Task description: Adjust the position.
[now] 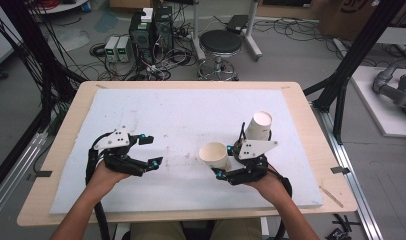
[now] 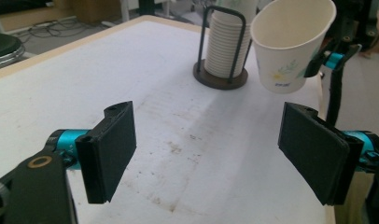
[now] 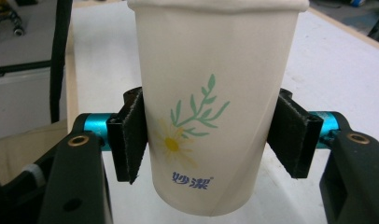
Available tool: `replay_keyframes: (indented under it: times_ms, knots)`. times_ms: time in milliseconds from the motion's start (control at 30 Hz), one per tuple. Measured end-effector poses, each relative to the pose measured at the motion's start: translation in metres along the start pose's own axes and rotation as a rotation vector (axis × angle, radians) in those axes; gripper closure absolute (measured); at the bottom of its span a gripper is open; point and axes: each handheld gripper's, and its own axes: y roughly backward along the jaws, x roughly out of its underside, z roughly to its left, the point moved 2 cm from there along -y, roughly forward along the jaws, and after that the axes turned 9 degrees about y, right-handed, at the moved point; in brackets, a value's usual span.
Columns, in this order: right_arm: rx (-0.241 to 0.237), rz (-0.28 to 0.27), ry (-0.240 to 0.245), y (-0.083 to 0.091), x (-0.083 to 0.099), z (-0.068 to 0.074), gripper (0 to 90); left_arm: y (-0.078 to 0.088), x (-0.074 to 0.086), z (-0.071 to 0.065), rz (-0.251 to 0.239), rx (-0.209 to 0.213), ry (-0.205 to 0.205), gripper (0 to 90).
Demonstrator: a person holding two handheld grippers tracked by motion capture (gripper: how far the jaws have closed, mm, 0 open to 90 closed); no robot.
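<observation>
On the left of the white foam sheet [image 1: 181, 115] covering the wooden table [image 1: 71, 115], the left gripper [image 1: 150, 151] hovers with its jaws spread wide and nothing between them, held from below by the person's left hand [image 1: 103, 176]. To its right, the right gripper [image 1: 225, 162] clamps a white paper cup [image 3: 215, 107], mouth tilted toward the left gripper; both pads press the cup's wall, and the cup is off the sheet. The cup carries a printed daisy with a green sprig and blue Chinese characters, "妙洁", near its base. Just behind that gripper stands a stack of paper cups [image 1: 259, 125] in a dark wire holder [image 2: 221, 74] on a round base. The sheet is scuffed and stained brown near its middle. Beyond the table's far edge, the grey floor holds tangled cables, computer towers [image 1: 151, 30] and a round black stool [image 1: 220, 42]; black frame posts stand at either side. The right hand [image 1: 268, 186] grips its tool from below, forearm entering from the bottom edge.
</observation>
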Motion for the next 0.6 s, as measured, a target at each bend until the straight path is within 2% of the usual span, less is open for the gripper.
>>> replay_keyframes:
  times_ms: [100, 233, 367, 500, 600]
  knots:
    - [0.041, -0.038, -0.017, 0.003, 0.006, 0.001, 35.7, 0.003, 0.010, 0.003, -0.045, -0.028, 0.019, 19.3]
    - [0.074, -0.088, -0.058, 0.007, 0.014, 0.001, 35.7, 0.005, 0.020, 0.006, -0.071, -0.050, 0.041, 19.4]
    - [0.096, -0.111, -0.079, 0.009, 0.019, 0.000, 35.7, 0.008, 0.032, 0.009, -0.073, -0.067, 0.057, 19.4]
    - [0.117, -0.124, -0.079, 0.009, 0.021, -0.001, 35.8, 0.012, 0.039, 0.013, -0.078, -0.093, 0.062, 19.5]
    - [0.124, -0.144, -0.099, 0.009, 0.020, -0.001, 35.8, 0.018, 0.041, 0.017, -0.104, -0.111, 0.074, 19.5]
